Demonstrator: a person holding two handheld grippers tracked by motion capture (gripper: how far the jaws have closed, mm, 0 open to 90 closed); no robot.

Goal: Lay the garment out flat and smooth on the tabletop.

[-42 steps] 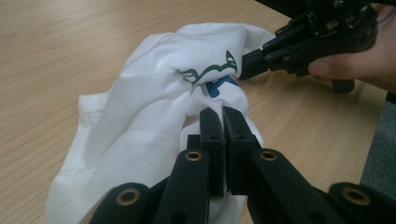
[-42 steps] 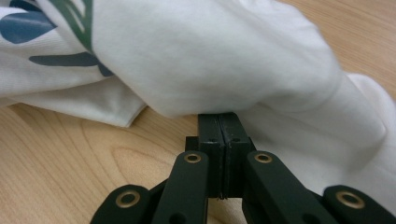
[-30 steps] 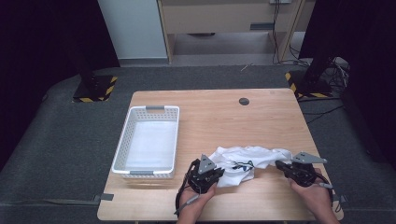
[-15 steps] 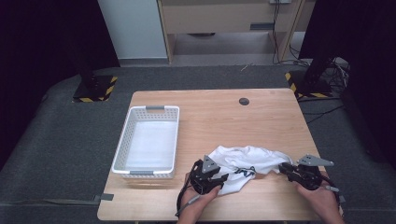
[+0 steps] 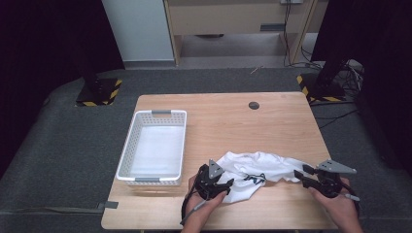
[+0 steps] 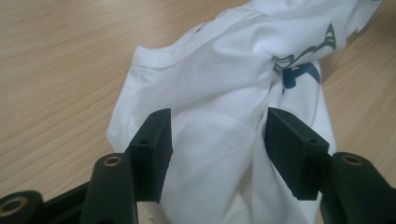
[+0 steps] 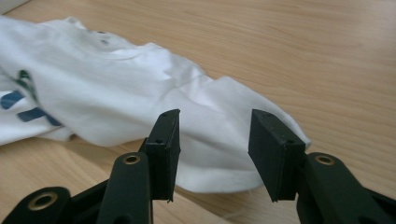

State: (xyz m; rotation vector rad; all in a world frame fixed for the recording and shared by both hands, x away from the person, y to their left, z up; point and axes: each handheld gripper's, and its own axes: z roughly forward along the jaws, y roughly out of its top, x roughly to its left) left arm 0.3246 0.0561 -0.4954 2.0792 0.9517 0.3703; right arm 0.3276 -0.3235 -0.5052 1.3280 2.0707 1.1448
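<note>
A crumpled white T-shirt [image 5: 255,167] with a blue and green print lies on the wooden table [image 5: 272,126] near its front edge. My left gripper [image 5: 226,184] is at the shirt's left end. In the left gripper view its jaws [image 6: 217,140] stand apart with loose folds of the shirt [image 6: 224,70] between them. My right gripper [image 5: 299,175] is at the shirt's right end, and its jaws [image 7: 215,144] are apart over a sleeve of the shirt [image 7: 93,93] that rests on the wood. Both pairs of jaws have just been opening, and neither presses the cloth.
A white plastic basket [image 5: 127,154] stands on the table's left half, to the left of the shirt. A small black round disc [image 5: 253,105] sits near the table's far edge. Bare wood lies between the shirt and the far edge.
Both grippers have gone from shut on the shirt's ends to open. The shirt, held stretched between them before, has slackened and settled onto the table.
</note>
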